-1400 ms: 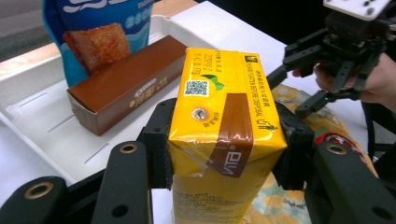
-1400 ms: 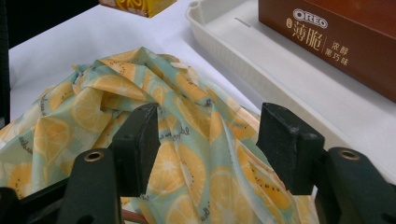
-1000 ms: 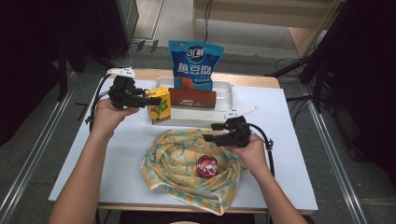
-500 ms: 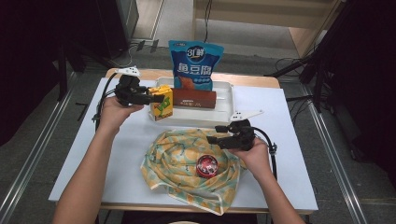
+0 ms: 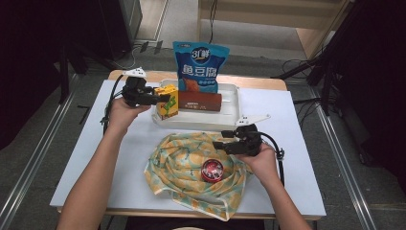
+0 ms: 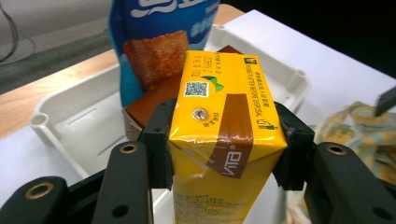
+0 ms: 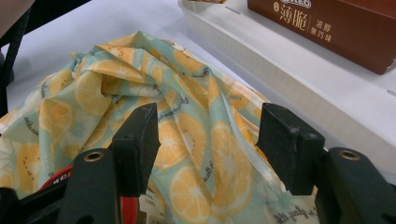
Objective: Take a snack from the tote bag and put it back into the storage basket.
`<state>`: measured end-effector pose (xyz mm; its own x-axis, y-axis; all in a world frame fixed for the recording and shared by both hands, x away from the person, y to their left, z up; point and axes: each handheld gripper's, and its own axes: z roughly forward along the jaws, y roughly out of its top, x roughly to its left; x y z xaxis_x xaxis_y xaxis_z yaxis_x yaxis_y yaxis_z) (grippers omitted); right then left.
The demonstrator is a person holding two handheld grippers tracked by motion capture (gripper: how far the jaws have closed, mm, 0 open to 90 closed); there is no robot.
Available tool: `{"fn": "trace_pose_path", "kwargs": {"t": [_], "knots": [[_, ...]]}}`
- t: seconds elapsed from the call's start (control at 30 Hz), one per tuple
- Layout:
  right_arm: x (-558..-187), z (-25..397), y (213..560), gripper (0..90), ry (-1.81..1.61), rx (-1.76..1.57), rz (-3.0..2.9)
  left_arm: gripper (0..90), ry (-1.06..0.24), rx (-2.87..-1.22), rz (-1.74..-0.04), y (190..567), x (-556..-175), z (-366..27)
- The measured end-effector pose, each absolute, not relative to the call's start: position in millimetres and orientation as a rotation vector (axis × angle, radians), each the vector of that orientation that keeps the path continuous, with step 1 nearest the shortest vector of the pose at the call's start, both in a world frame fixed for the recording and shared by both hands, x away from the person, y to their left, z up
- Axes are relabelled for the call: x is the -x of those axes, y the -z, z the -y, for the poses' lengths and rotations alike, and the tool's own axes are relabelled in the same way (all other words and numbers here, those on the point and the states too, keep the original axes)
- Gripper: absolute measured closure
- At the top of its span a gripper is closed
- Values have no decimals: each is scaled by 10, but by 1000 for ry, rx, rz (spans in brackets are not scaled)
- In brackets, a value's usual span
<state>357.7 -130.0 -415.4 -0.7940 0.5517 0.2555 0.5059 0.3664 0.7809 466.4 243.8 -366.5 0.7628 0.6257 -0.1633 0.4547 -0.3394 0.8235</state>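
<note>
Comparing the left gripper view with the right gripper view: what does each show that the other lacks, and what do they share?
Left gripper view alone: the yellow carton clamped between its jaws, with its foil straw hole and QR code, and the blue snack bag standing behind it. Right gripper view alone: open jaws of the right gripper over the cloth, and a red tin peeking out at lower left. Both share the white tray, the brown box in it, the orange-print cloth and the white table.
</note>
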Motion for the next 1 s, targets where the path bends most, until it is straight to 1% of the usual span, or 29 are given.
{"fn": "trace_pose_path", "kwargs": {"t": [0.1, 0.47, 0.87, 1.0], "knots": [[-3572, 1303, 4153, 399, -1436, -988, -2556, 510, -239, -1996, -817, 3726, -4702, -2425], [-3566, 1324, 4164, 399, -1432, -998, -2554, 509, -220, -2000, -834, 3884, -4800, -2440], [-3574, 1326, 4171, 400, -1434, -995, -2559, 508, -185, -2059, -839, 4002, -4811, -2468], [-3576, 1324, 4178, 399, -1431, -989, -2562, 507, -155, -2056, -848, 4022, -4805, -2491]]}}
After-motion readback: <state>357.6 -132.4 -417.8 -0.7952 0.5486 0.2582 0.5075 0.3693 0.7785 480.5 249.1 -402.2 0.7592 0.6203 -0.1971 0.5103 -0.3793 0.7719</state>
